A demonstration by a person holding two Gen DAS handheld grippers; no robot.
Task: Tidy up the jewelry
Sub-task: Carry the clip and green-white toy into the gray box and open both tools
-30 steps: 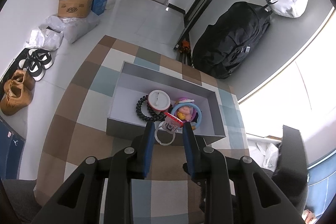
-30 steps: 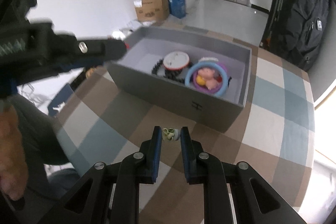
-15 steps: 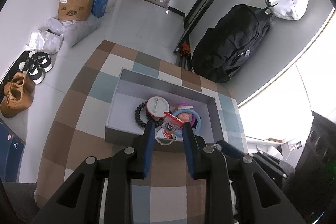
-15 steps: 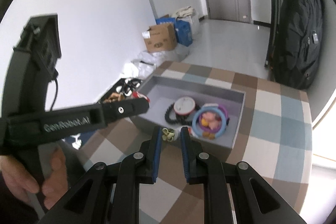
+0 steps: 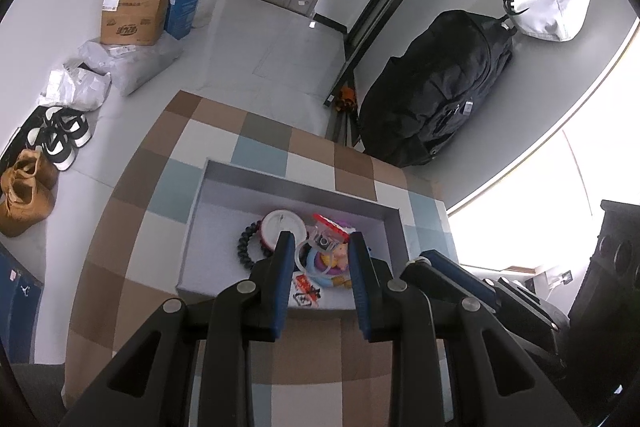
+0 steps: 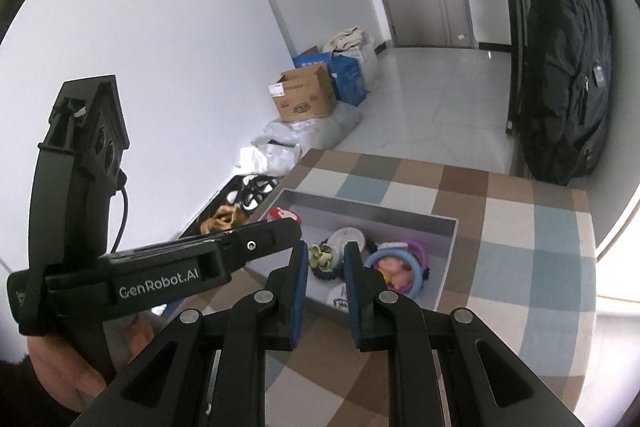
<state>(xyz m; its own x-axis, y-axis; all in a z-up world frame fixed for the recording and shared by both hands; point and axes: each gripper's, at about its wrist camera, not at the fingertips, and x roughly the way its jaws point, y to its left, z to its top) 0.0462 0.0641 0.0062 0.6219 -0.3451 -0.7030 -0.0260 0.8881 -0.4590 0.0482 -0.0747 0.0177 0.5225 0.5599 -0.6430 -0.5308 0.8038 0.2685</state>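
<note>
A grey open box (image 5: 240, 175) (image 6: 448, 231) sits on the checkered cloth. It holds a black bead bracelet (image 5: 244, 247), a round white case (image 5: 282, 223) and a blue ring with a pink figure (image 6: 396, 267). My left gripper (image 5: 320, 241) hangs over the box, shut on a clear ring with a small camera charm (image 5: 324, 242). My right gripper (image 6: 325, 254) is shut on a small pale green flower piece (image 6: 322, 255), above the box's near edge. The left gripper's body (image 6: 192, 267) crosses the right wrist view.
The checkered cloth (image 5: 144, 227) covers a table with edges on the left and far side. On the floor are shoes (image 5: 24, 187), bags and cardboard boxes (image 5: 132, 15). A black backpack (image 5: 436, 87) leans on the wall at right.
Both grippers have risen and moved forward over the box. The left gripper carried its charm ring above the box's contents; the right brought the green piece from the cloth to the box's edge.
</note>
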